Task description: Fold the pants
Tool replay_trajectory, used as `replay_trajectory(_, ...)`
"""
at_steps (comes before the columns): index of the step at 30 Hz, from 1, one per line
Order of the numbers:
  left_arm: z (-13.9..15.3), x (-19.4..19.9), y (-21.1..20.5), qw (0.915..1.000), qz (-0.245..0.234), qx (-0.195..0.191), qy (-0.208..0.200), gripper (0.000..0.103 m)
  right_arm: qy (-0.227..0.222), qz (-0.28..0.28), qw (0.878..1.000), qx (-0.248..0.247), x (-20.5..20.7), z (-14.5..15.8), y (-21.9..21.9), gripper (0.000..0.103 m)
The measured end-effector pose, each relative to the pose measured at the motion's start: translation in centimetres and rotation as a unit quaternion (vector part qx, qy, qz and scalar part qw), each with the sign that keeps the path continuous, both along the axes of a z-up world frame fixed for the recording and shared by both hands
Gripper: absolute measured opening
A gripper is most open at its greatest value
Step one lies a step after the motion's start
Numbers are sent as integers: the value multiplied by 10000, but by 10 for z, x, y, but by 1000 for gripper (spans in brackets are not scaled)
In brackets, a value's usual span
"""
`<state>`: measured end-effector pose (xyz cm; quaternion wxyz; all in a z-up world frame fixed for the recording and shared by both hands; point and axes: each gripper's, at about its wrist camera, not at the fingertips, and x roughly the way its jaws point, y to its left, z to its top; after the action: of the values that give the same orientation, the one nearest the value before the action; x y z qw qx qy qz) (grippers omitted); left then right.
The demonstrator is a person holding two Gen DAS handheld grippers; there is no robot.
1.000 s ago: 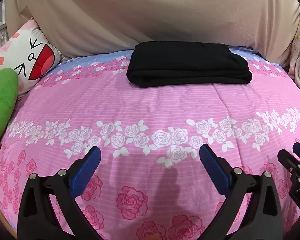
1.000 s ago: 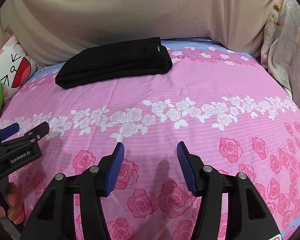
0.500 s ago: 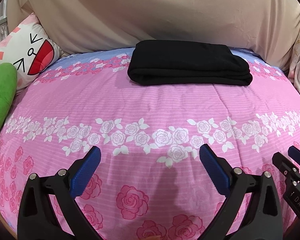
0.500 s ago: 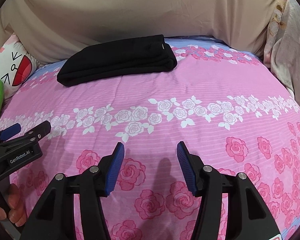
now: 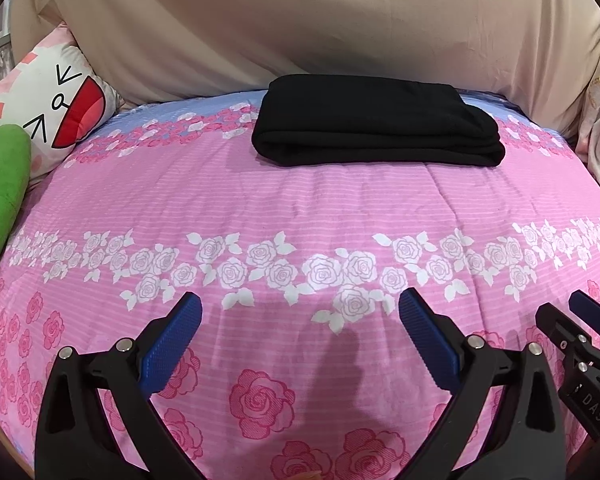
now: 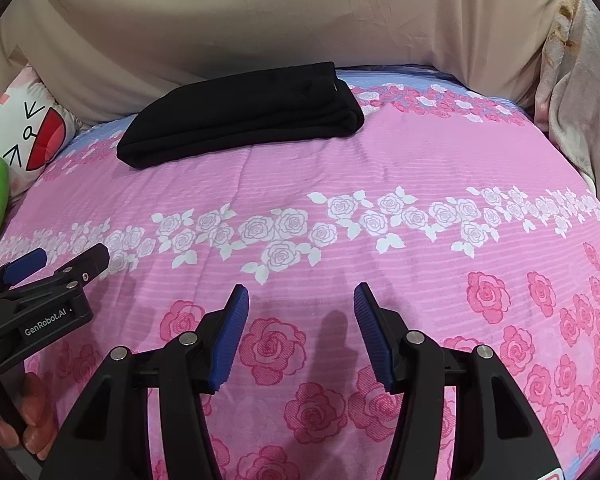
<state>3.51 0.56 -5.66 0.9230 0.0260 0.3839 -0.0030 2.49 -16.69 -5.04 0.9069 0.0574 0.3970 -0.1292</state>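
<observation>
The black pants (image 5: 376,120) lie folded into a compact rectangle at the far side of the pink rose bedspread (image 5: 300,208). They also show in the right wrist view (image 6: 240,114). My left gripper (image 5: 300,308) is open and empty, low over the near part of the bed, well short of the pants. My right gripper (image 6: 301,300) is open and empty, also near the front. Each gripper shows in the other's view, the right one (image 5: 572,320) at the right edge and the left one (image 6: 56,264) at the left edge.
A cat-face pillow (image 5: 52,100) and a green plush (image 5: 0,184) lie at the left edge of the bed. A beige cloth (image 5: 300,20) hangs behind the bed. A pale floral blanket (image 6: 580,80) is bunched at the right.
Both views have shifted slightly; the pants sit a little further right and lower in frame. Both grippers stay open and empty. The pants have not changed shape.
</observation>
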Motion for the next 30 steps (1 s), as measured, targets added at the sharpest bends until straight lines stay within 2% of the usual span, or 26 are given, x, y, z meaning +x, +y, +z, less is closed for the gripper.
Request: replay_trajectory(30,5,-5,-3,9998,-48,107,-136,96,-1,4,10000,1,1,0,4,54)
